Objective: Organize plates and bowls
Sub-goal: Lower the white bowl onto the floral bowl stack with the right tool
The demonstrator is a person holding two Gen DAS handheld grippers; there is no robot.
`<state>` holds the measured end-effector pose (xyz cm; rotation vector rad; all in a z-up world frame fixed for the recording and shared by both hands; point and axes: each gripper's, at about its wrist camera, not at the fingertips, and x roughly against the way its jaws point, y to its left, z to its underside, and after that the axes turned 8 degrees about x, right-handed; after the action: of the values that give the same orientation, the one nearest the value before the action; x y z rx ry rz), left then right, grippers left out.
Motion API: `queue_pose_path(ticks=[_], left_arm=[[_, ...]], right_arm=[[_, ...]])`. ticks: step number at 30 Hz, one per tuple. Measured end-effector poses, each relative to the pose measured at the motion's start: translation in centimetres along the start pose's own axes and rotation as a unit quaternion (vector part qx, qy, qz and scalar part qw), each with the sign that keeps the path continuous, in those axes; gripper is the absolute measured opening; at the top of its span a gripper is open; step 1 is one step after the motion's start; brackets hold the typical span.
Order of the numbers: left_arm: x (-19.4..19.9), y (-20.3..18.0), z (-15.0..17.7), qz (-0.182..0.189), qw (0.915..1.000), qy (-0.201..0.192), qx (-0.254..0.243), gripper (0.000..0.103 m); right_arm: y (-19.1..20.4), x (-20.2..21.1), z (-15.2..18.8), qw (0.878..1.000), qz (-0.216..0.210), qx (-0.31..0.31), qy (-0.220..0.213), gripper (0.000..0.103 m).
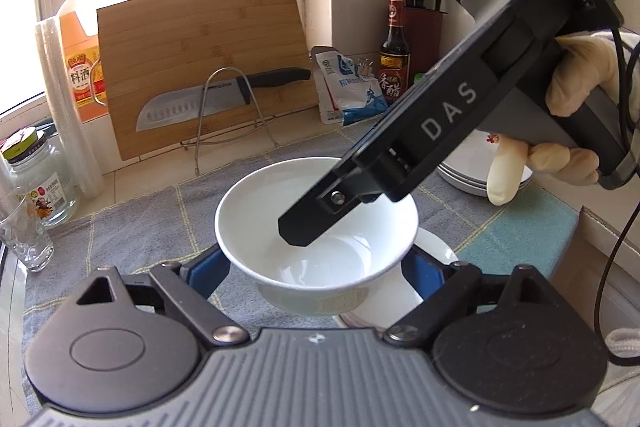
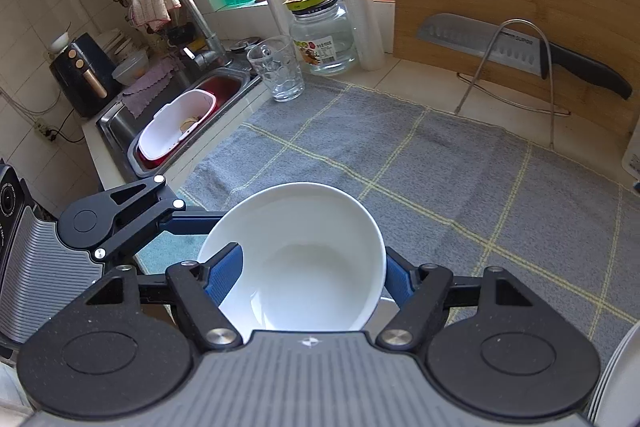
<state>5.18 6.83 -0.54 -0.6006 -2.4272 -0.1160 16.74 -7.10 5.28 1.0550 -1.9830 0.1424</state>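
Observation:
A white bowl (image 1: 316, 227) sits over a white plate (image 1: 434, 255) on the grey checked cloth (image 1: 132, 227). My left gripper (image 1: 316, 275) is open, its blue pads either side of the bowl's base. My right gripper (image 2: 314, 277) grips the bowl (image 2: 304, 259) by its rim: one blue finger (image 2: 224, 273) is inside, the other outside. From the left wrist view the right gripper's black finger (image 1: 316, 215) reaches down into the bowl. A stack of white plates (image 1: 464, 167) lies behind the right hand.
A cutting board (image 1: 200, 67) with a knife (image 1: 208, 99) on a wire rack stands at the back. A glass (image 2: 276, 69), a jar (image 2: 324, 35), bottles and a knife block (image 1: 420, 7) line the edges. The sink (image 2: 180, 119) is left.

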Motion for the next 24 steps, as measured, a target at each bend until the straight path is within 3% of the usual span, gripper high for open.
queue_pose_path(ticks=[10, 24], left_arm=[[-1.6, -2.6, 0.4, 0.040, 0.9990, 0.015, -0.015, 0.092], [-2.7, -3.3, 1.4, 0.060, 0.9975, 0.034, -0.016, 0.092]], right_arm=[[-1.2, 1.8, 3.4, 0.999, 0.032, -0.035, -0.003, 0.079], [-2.0, 1.1, 5.8, 0.997, 0.049, -0.056, 0.006, 0.079]])
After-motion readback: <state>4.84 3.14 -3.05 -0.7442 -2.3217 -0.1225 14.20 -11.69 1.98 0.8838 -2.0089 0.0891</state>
